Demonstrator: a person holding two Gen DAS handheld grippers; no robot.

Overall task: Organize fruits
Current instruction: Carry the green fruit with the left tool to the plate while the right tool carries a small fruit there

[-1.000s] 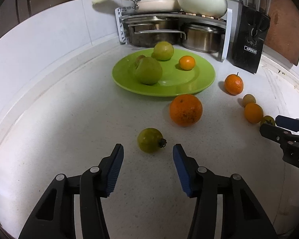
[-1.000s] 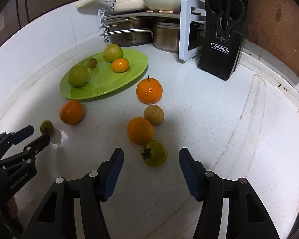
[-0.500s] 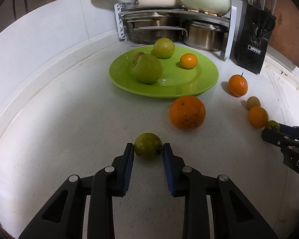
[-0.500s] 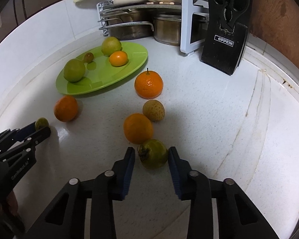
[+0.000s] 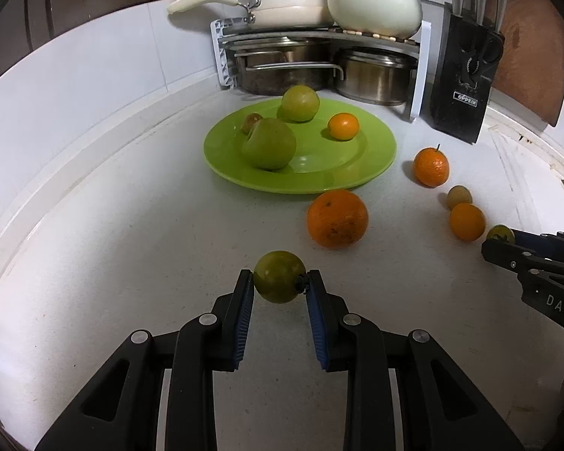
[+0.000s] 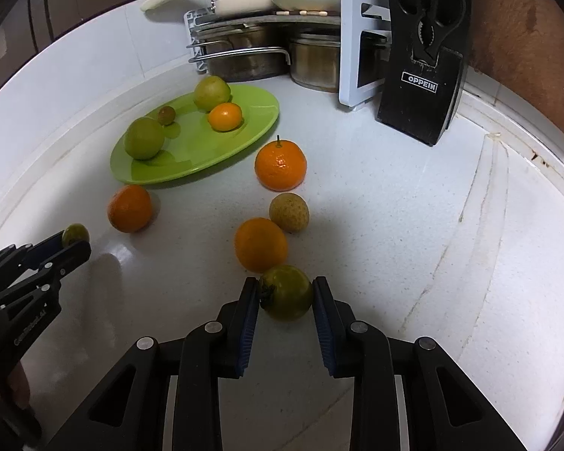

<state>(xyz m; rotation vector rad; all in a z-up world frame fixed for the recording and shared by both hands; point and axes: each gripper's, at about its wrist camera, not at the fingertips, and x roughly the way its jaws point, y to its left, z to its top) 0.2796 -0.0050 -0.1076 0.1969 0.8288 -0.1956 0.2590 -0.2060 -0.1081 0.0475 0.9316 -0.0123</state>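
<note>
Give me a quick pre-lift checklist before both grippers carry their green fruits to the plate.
1. left gripper pads pressed on the left green fruit: ok.
2. right gripper pads pressed on the right green fruit: ok.
3. Right fruit clear of the nearest orange: not ok, they look touching, so lifting may nudge it.
4. Landing room on the green plate: ok, its near part is bare.
5. Left path to the plate: cannot tell, the large orange sits close beside the route.
6. Grips firm enough to hold: cannot tell.
</note>
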